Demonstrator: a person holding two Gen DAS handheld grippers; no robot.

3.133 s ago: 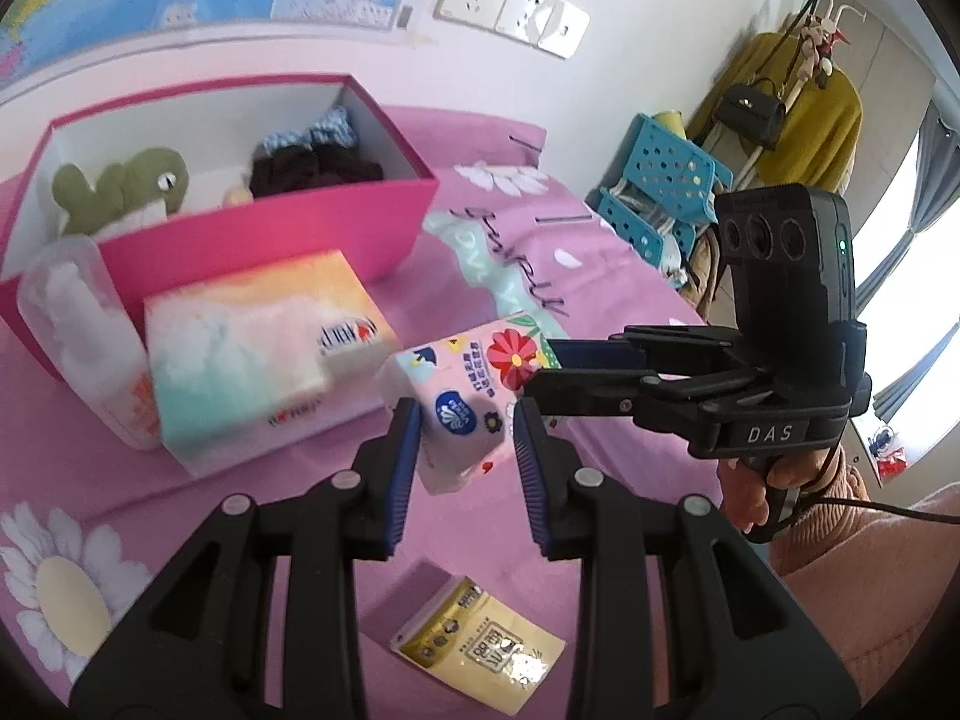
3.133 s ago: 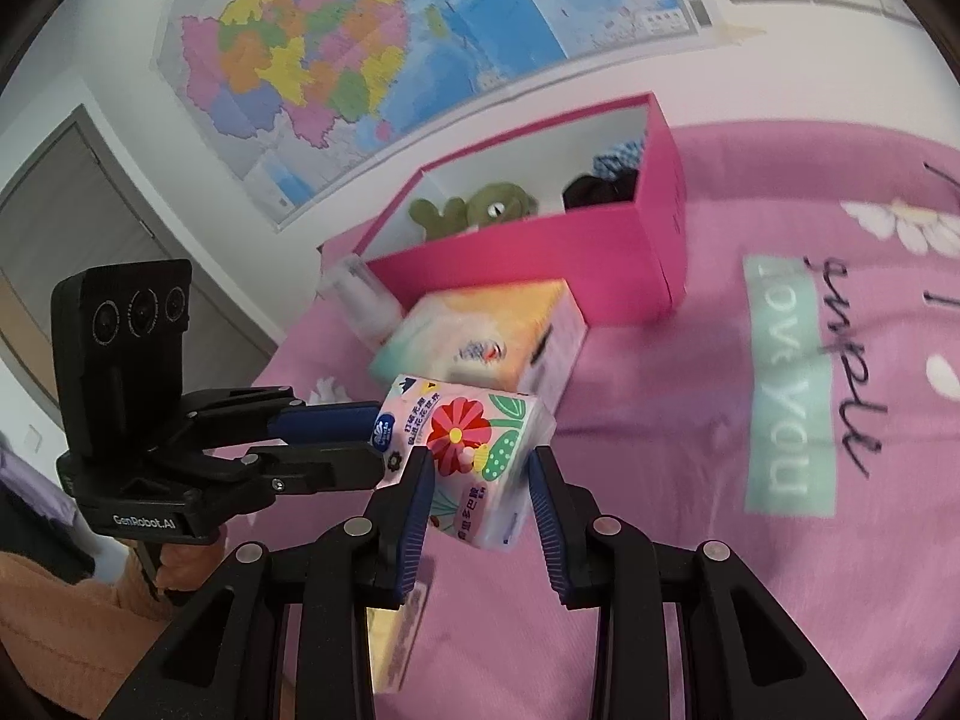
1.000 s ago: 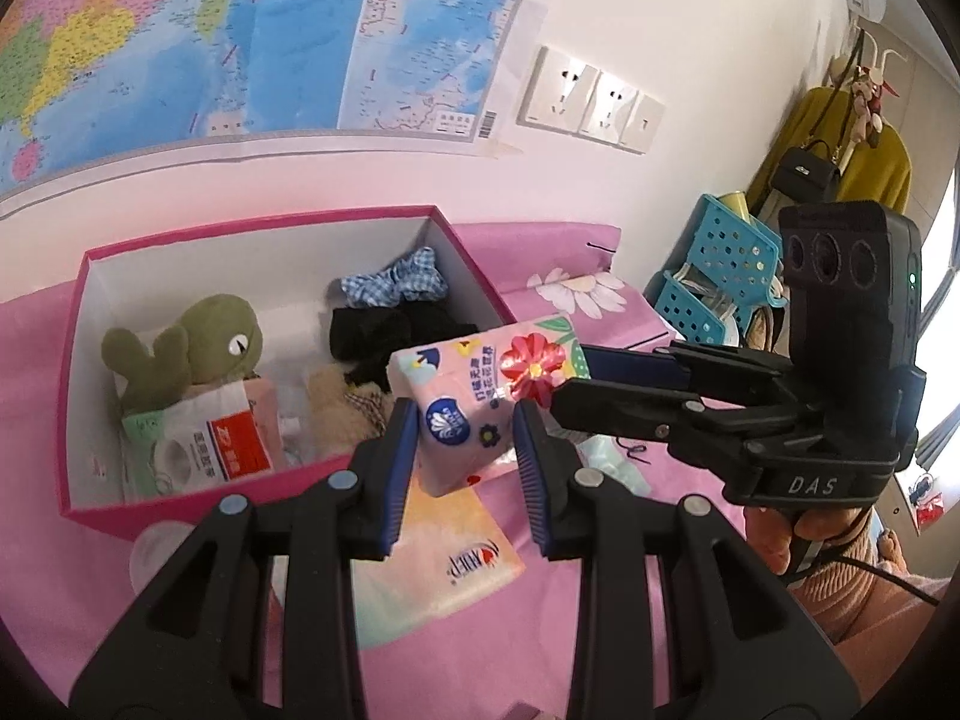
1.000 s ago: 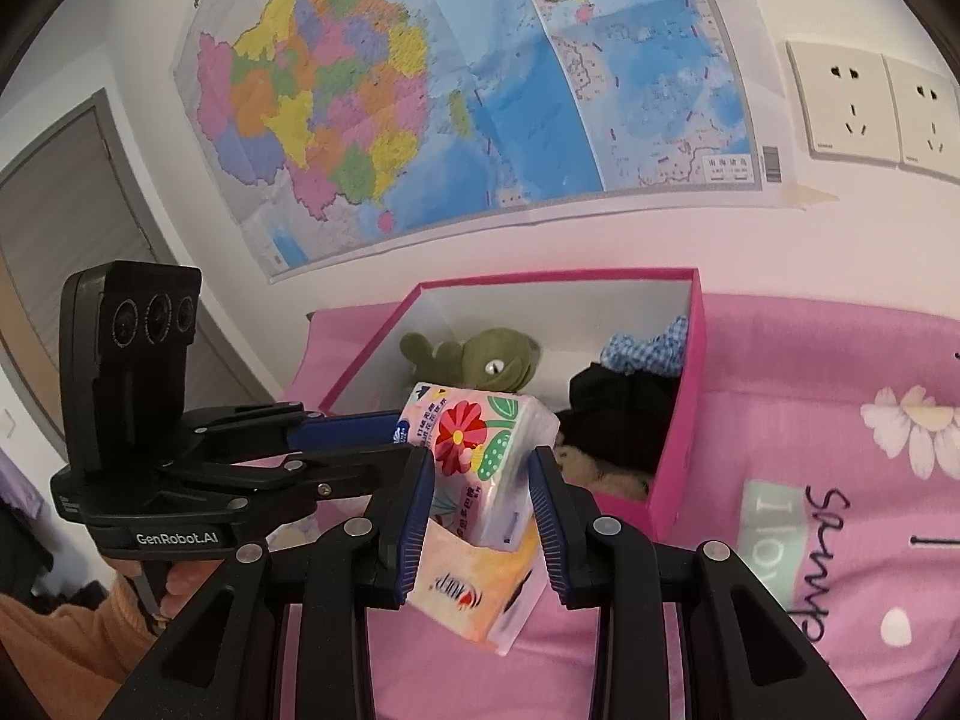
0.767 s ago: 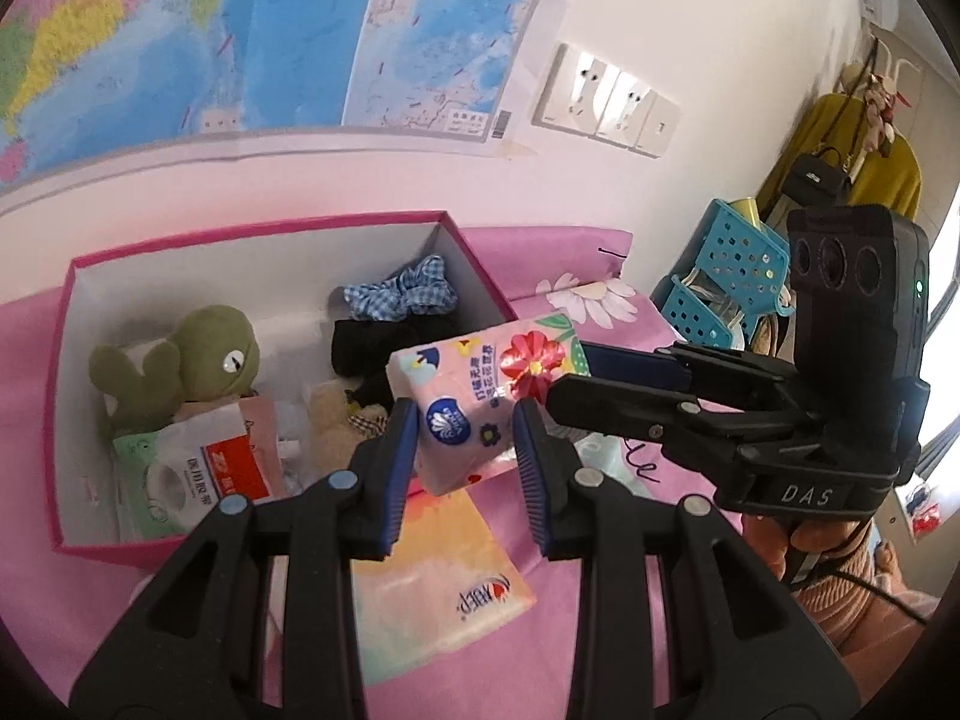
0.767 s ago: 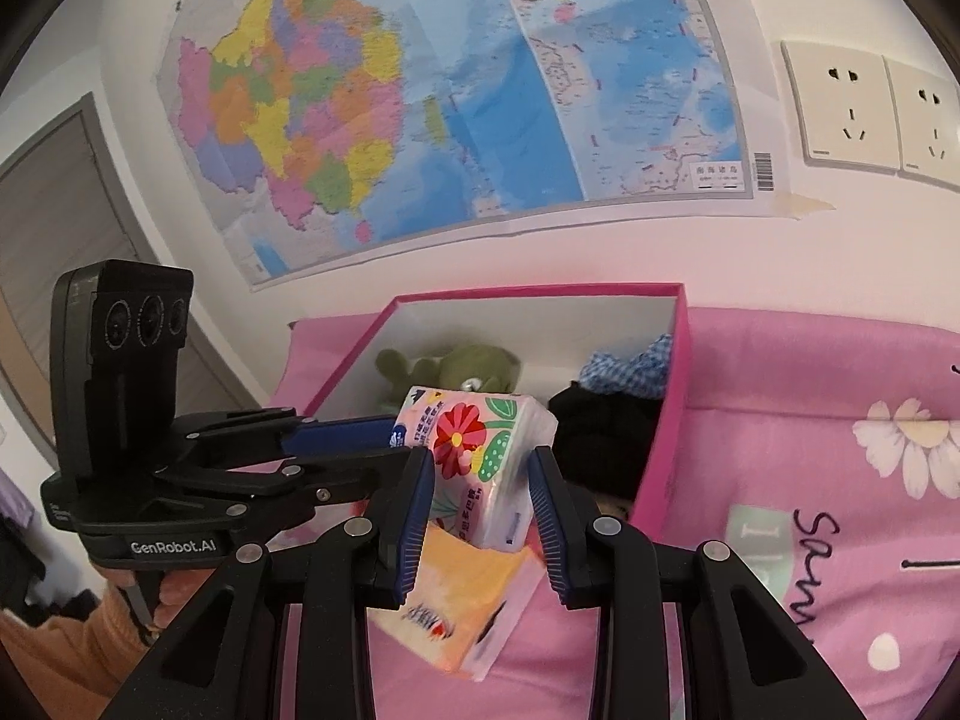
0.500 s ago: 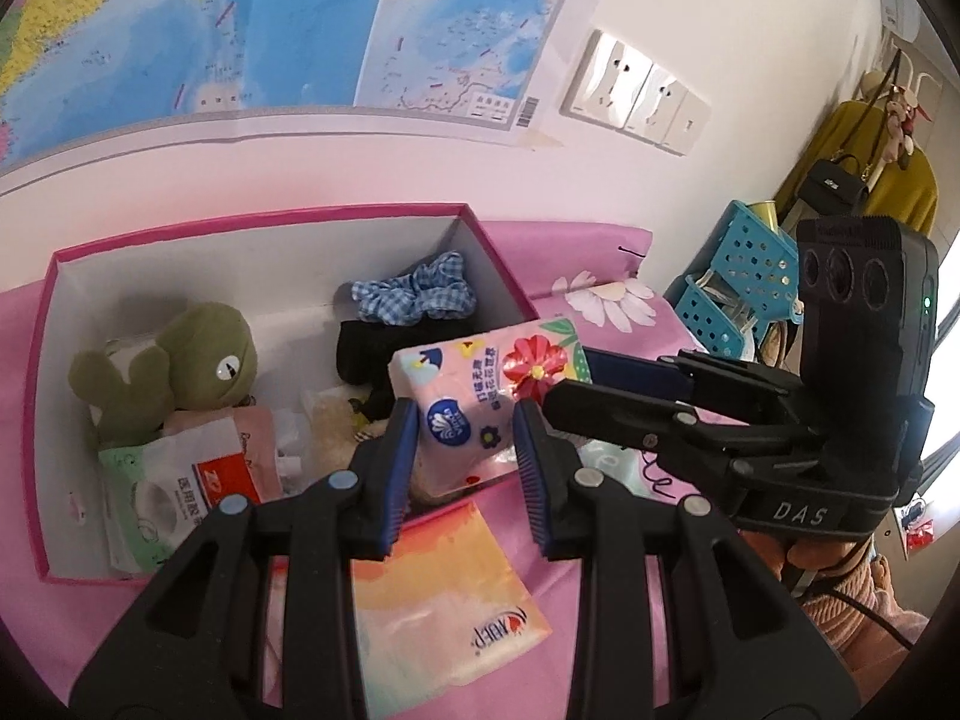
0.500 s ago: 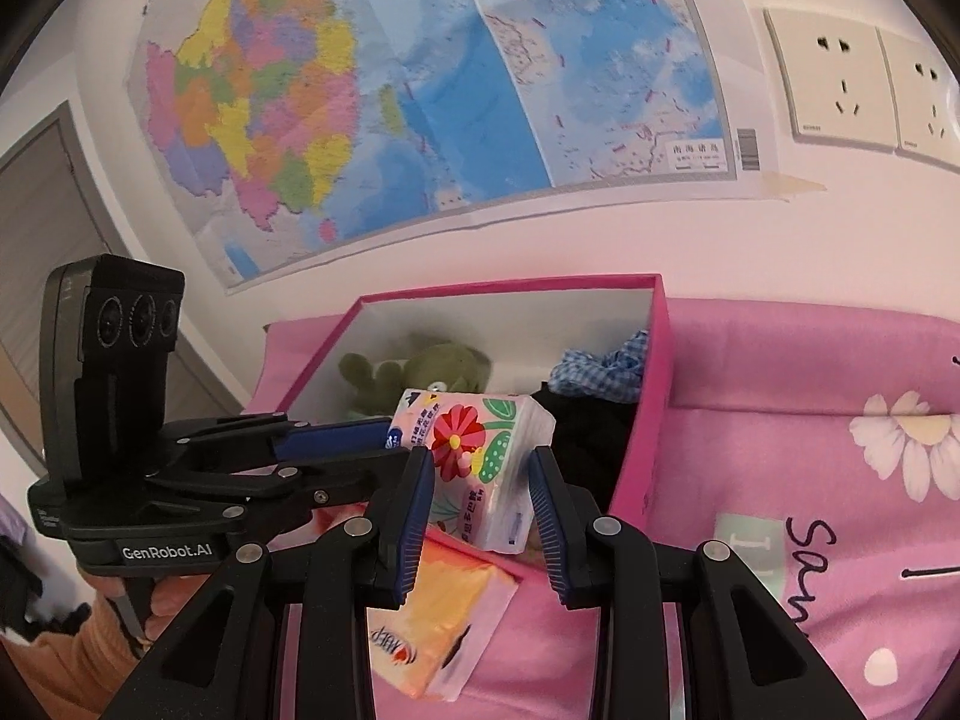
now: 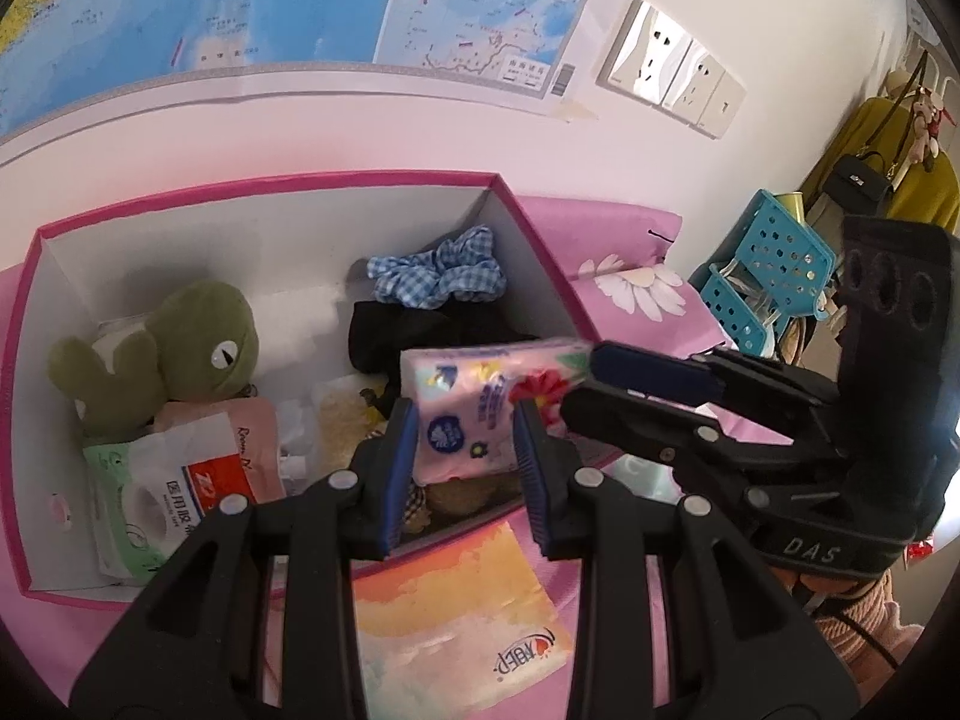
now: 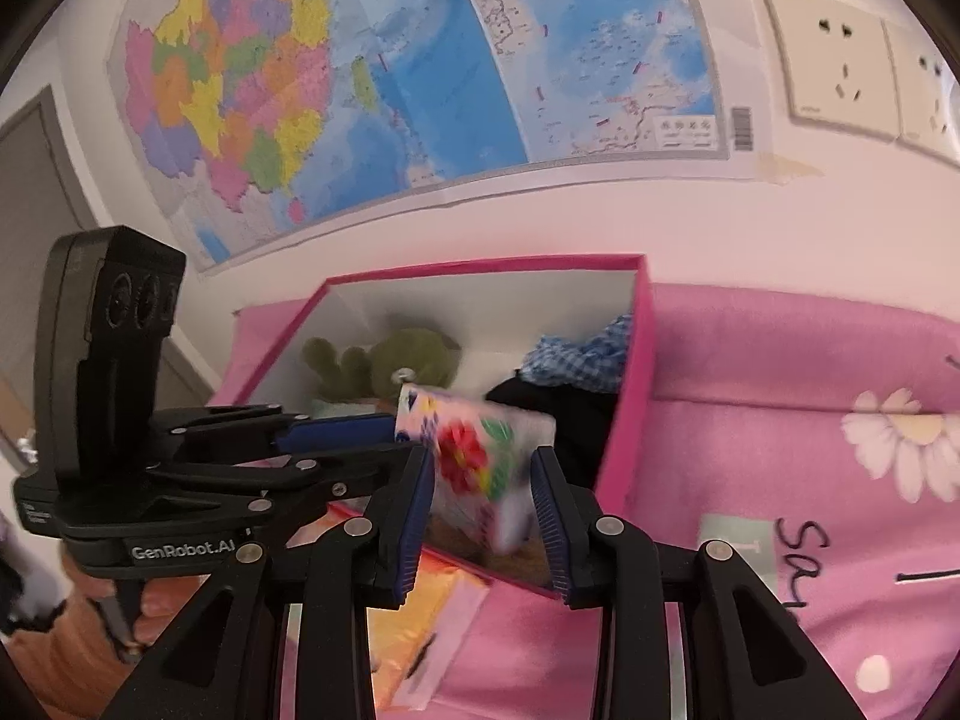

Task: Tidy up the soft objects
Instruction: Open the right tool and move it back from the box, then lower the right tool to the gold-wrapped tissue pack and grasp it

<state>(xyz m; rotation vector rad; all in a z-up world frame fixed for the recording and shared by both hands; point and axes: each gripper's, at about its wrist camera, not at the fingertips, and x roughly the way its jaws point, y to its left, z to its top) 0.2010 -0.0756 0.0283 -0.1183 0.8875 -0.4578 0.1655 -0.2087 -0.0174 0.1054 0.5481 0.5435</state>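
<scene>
A pink flower-printed soft tissue pack (image 9: 480,402) hangs over the near right part of the open pink cardboard box (image 9: 252,183), above the box's contents. The left claw (image 9: 462,450) clamps its near end between blue pads. The right claw (image 10: 483,492) has the blurred pack between its pads; whether they press it I cannot tell.

Inside the box lie a green plush frog (image 9: 174,348) at the left, a green-and-white wipes packet (image 9: 150,498) near the front wall, a blue checked scrunchie (image 9: 438,273) and black cloth (image 9: 414,336) at the right.

Just in front of the box lies an orange pastel tissue pack (image 9: 450,612) on the pink daisy-printed bedsheet (image 10: 810,450). Behind the box a coloured wall map (image 10: 384,78) and white sockets (image 9: 672,84) hang on the white wall. Right of the box stand turquoise perforated baskets (image 9: 774,282).
</scene>
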